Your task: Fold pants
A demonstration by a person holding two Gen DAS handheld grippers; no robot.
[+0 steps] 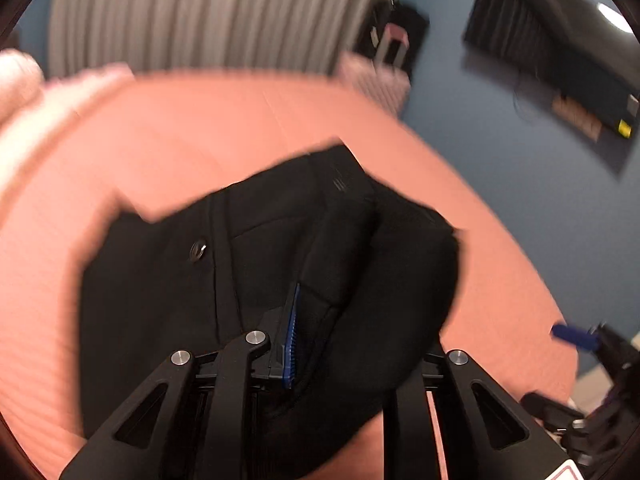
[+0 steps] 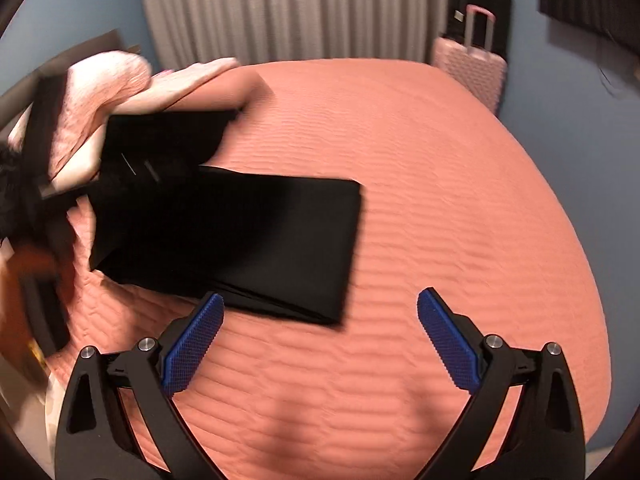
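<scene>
Black pants (image 2: 224, 236) lie on the salmon bedspread (image 2: 440, 208), legs folded to the right, waist end lifted at the left. In the left wrist view the pants (image 1: 280, 248) hang bunched over my left gripper (image 1: 316, 340), which is shut on the fabric; only one blue pad (image 1: 291, 340) shows, the other is under cloth. My right gripper (image 2: 320, 340) is open and empty, hovering above the bedspread just in front of the folded legs. It also shows at the right edge of the left wrist view (image 1: 576, 336).
Pink pillows (image 2: 104, 92) lie at the bed's far left. A pink suitcase (image 2: 472, 64) and a black one (image 2: 480, 8) stand by the grey curtain (image 2: 280, 8). A dark wall-mounted screen (image 1: 560, 64) hangs on the blue wall.
</scene>
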